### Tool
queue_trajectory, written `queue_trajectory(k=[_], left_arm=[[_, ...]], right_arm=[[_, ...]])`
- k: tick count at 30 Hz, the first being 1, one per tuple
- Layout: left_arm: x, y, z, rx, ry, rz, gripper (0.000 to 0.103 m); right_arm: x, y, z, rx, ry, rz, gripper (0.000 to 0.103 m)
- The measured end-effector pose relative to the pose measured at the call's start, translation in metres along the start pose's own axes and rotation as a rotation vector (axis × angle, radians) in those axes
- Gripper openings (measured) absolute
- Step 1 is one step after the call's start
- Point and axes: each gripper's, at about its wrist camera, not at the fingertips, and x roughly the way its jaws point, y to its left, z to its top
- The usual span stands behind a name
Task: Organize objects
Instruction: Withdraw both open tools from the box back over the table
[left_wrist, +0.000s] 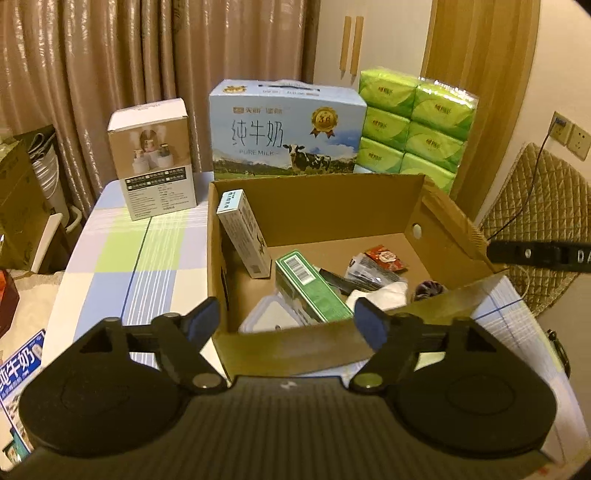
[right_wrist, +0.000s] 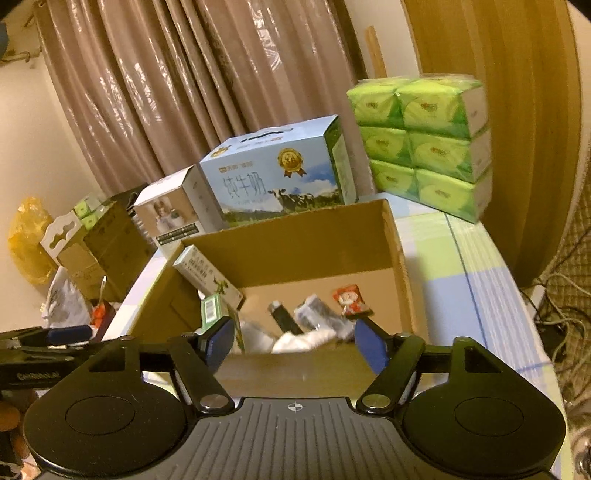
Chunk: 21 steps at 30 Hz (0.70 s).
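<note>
An open cardboard box (left_wrist: 332, 206) (right_wrist: 303, 251) stands on the checked tablecloth. Inside it, a slim white carton (left_wrist: 243, 232) (right_wrist: 207, 277) leans on the left wall. A green carton (left_wrist: 310, 291) (right_wrist: 210, 310), a black item (left_wrist: 336, 280), a white cloth (left_wrist: 380, 293) (right_wrist: 303, 339), a red snack packet (left_wrist: 384, 256) (right_wrist: 351, 297) and a clear plastic tub (left_wrist: 269, 317) lie on the bottom. My left gripper (left_wrist: 286, 319) hangs open over the box's near wall, holding nothing. My right gripper (right_wrist: 295, 343) is open over the same near edge, also with nothing in it.
Behind the box stand a blue milk case (left_wrist: 284, 129) (right_wrist: 273, 177), a stack of green tissue packs (left_wrist: 413, 122) (right_wrist: 424, 147) and a white product box (left_wrist: 155, 158) (right_wrist: 170, 214). Tablecloth (left_wrist: 140, 251) shows bare at the left. A quilted chair (left_wrist: 535, 206) is at the right.
</note>
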Motion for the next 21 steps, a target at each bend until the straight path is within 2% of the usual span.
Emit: queue_trajectory(k=[3, 6, 9, 12, 18, 21], left_arm=[[-0.020, -0.005, -0.007, -0.014, -0.015, 0.004, 0.093], [-0.044, -0.012, -0.015, -0.017, -0.032, 0.005, 0.101], [-0.066, -0.020, -0.024, -0.022, -0.044, 0.001, 0.102], [-0.088, -0.025, -0.033, -0.045, -0.055, -0.001, 0.102], [-0.131, -0.037, -0.055, -0.085, -0.101, 0.003, 0.102], [-0.149, -0.041, -0.065, -0.117, -0.106, -0.005, 0.102]], right_arm=[[-0.021, 0.002, -0.008, 0.008, 0.006, -0.010, 0.078], [-0.041, 0.007, -0.016, 0.005, 0.019, -0.015, 0.083], [-0.060, 0.015, -0.025, -0.010, 0.033, -0.028, 0.092], [-0.080, 0.022, -0.035, -0.027, 0.038, -0.037, 0.097], [-0.117, 0.030, -0.058, -0.021, 0.032, -0.045, 0.101], [-0.132, 0.035, -0.070, -0.042, 0.022, -0.088, 0.101]])
